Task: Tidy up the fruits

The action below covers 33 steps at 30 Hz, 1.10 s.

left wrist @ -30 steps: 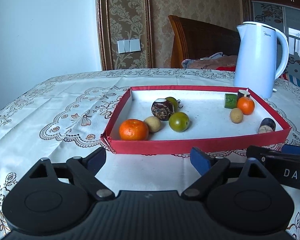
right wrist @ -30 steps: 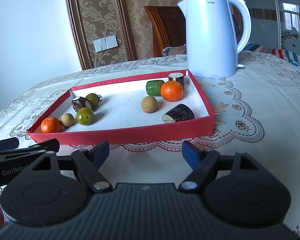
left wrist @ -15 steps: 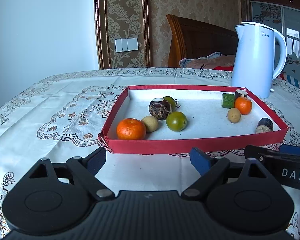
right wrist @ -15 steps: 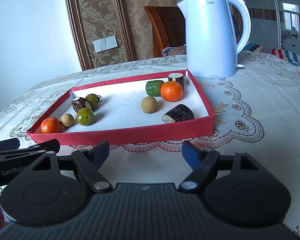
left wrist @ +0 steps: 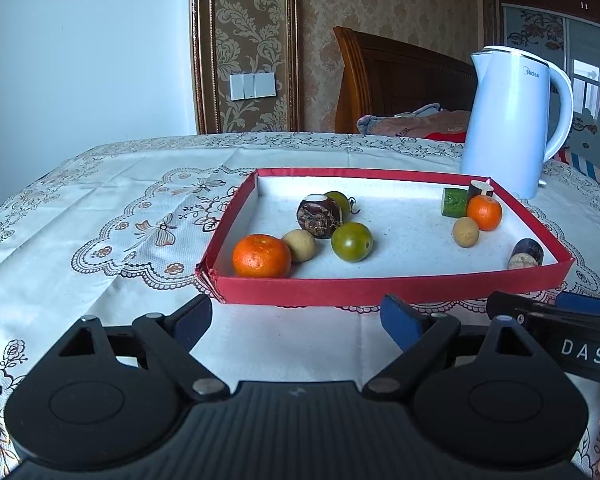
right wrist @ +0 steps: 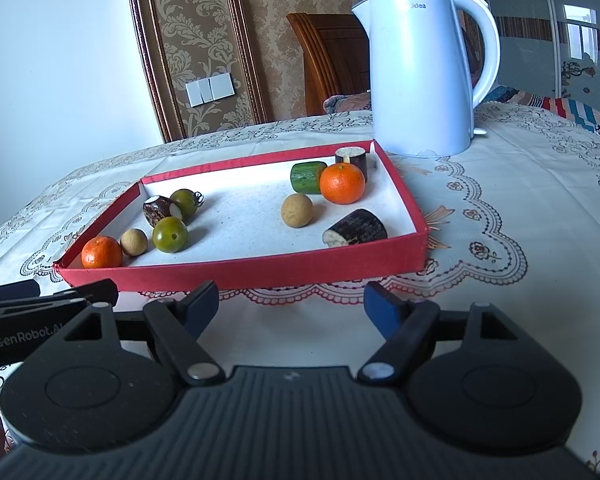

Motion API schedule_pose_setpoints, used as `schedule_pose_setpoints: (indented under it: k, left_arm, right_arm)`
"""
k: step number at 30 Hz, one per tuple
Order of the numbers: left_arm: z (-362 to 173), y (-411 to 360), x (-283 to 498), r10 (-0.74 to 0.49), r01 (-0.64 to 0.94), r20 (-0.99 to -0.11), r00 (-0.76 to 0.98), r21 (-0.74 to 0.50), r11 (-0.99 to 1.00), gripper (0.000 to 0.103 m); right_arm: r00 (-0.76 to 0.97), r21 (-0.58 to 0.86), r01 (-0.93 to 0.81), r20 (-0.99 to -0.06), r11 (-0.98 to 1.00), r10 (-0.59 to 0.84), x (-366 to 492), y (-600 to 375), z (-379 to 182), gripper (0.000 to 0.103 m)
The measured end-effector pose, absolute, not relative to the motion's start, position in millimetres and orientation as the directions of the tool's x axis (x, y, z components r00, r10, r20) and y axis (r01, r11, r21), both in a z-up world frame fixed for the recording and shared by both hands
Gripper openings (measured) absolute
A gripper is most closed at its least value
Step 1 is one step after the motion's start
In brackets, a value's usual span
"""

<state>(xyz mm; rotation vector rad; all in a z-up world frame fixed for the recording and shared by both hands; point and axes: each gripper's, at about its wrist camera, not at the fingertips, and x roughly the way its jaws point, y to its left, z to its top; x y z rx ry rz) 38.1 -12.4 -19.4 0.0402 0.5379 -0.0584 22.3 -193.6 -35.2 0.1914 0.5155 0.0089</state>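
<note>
Both the left gripper (left wrist: 296, 318) and right gripper (right wrist: 290, 304) hang empty with jaws apart before the red tray (left wrist: 380, 290) holding 2 tangerines (left wrist: 261, 256) among other fruit.

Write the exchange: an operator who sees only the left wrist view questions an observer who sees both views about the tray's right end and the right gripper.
Operator: The dark piece in the red tray's near right corner is half hidden by the wall. How does it lie?
Observer: On its side, its pale cut end facing the tray's left end.
Operator: I see the right gripper only from the side. Is it open?
Observer: Open, nothing between its fingers, short of the tray's near wall.
</note>
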Motion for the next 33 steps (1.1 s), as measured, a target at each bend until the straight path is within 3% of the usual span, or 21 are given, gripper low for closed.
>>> schedule_pose_setpoints:
  k: [23, 33]
  left_arm:
    - [-19.8, -7.7, 35.1, -0.126, 0.135, -0.51, 0.851, -0.02, 0.991, 0.092]
    - [-21.1, -1.8, 36.2, -0.108, 0.102, -0.495, 0.862, -0.038, 0.994, 0.092]
  right_arm:
    - [0.872, 0.19, 0.042, -0.487, 0.981, 0.057, 21.8, -195.5, -34.5, 0.082]
    - [0.873, 0.196, 0.044, -0.485, 0.98, 0.057, 21.7, -196.2, -34.4, 0.083]
